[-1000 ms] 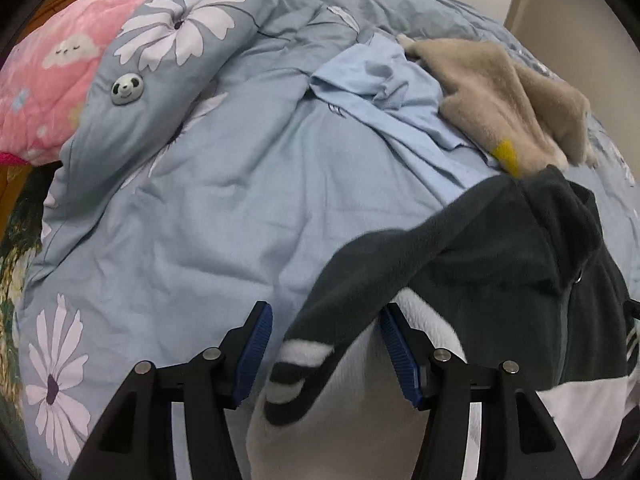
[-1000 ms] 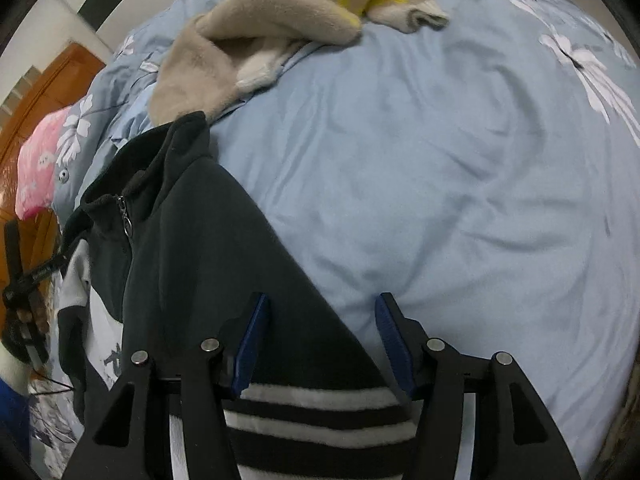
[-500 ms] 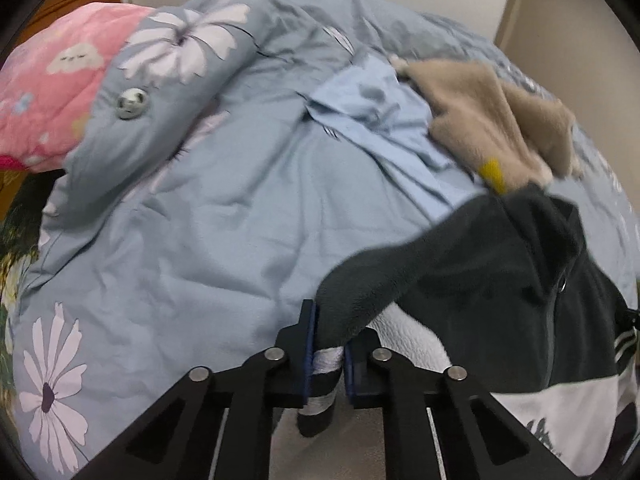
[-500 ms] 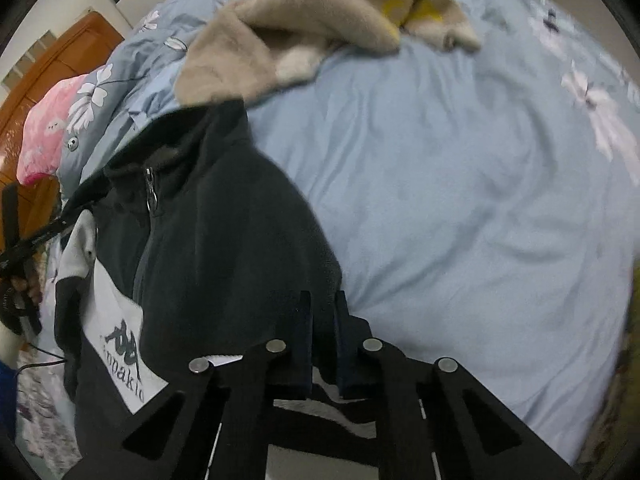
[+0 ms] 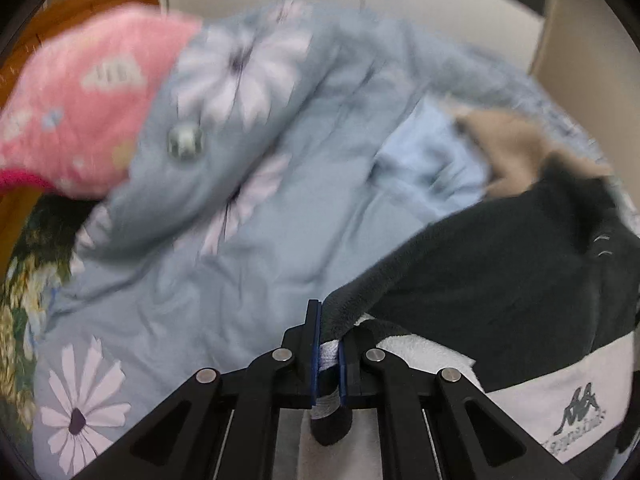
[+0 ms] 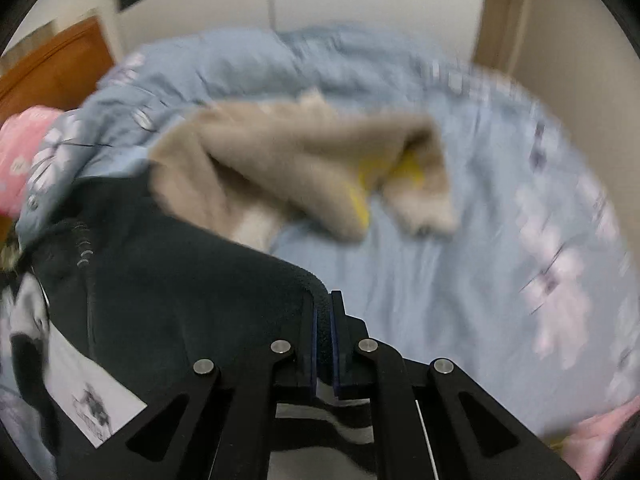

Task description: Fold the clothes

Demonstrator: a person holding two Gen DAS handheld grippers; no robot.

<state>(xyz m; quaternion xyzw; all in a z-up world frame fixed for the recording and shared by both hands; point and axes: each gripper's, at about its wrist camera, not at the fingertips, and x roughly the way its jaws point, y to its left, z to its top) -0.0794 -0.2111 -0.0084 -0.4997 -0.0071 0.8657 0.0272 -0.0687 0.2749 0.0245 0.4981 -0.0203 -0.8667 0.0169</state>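
Two close wrist views angled down over the bed (image 5: 168,312), both sharing the dark jacket (image 5: 500,276) (blurred).

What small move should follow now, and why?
Probably lift the dark fleece jacket clear of the bed: the left gripper and right gripper each pinch a striped cuff, and its body sags, unspread.

Pale wall (image 6: 360,4), seemingly a wooden door (image 6: 52,68), floral-covered bed (image 5: 168,280).
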